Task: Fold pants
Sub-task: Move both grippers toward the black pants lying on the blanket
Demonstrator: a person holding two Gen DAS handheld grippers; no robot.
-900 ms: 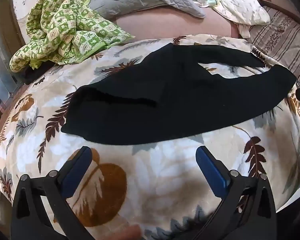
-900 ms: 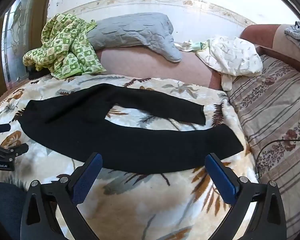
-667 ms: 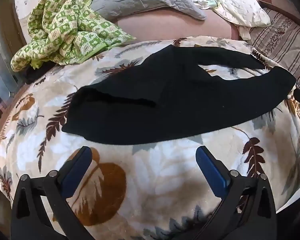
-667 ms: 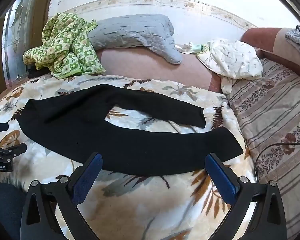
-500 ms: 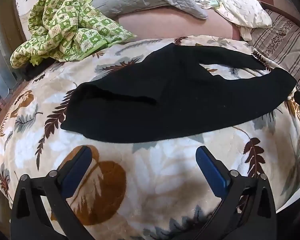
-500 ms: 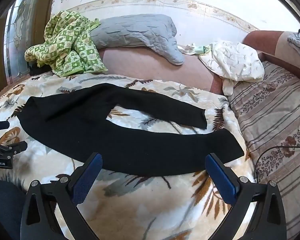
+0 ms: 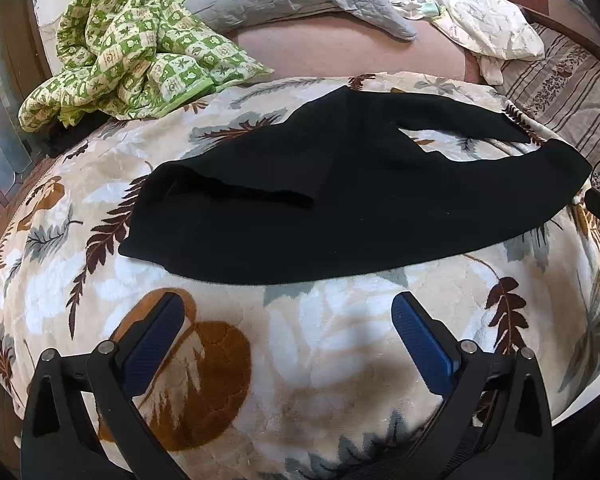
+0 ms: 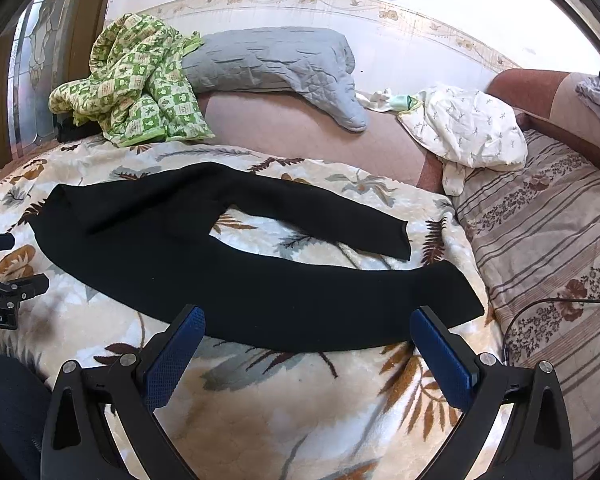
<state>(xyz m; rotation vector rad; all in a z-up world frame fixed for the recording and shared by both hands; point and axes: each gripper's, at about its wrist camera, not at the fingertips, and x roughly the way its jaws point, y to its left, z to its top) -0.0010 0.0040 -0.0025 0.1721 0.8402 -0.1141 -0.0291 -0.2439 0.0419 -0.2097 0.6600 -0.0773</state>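
Black pants (image 7: pixel 340 196) lie spread flat on a leaf-patterned blanket (image 7: pixel 300 352), waistband to the left, two legs splayed to the right. They show whole in the right wrist view (image 8: pixel 228 264). My left gripper (image 7: pixel 288 320) is open and empty, hovering just short of the pants' near edge by the waist. My right gripper (image 8: pixel 308 332) is open and empty, just short of the near leg's lower part. The left gripper also shows at the left edge of the right wrist view (image 8: pixel 0 280).
A green checked quilt (image 8: pixel 132 88) and a grey pillow (image 8: pixel 276 64) lie at the back. A white cloth (image 8: pixel 468 128) sits at the back right. A striped floral bedspread (image 8: pixel 548 240) with a black cable (image 8: pixel 540 312) lies right of the blanket.
Both grippers have drifted only slightly; the views shifted a little. The pants have not moved and both grippers stay open.
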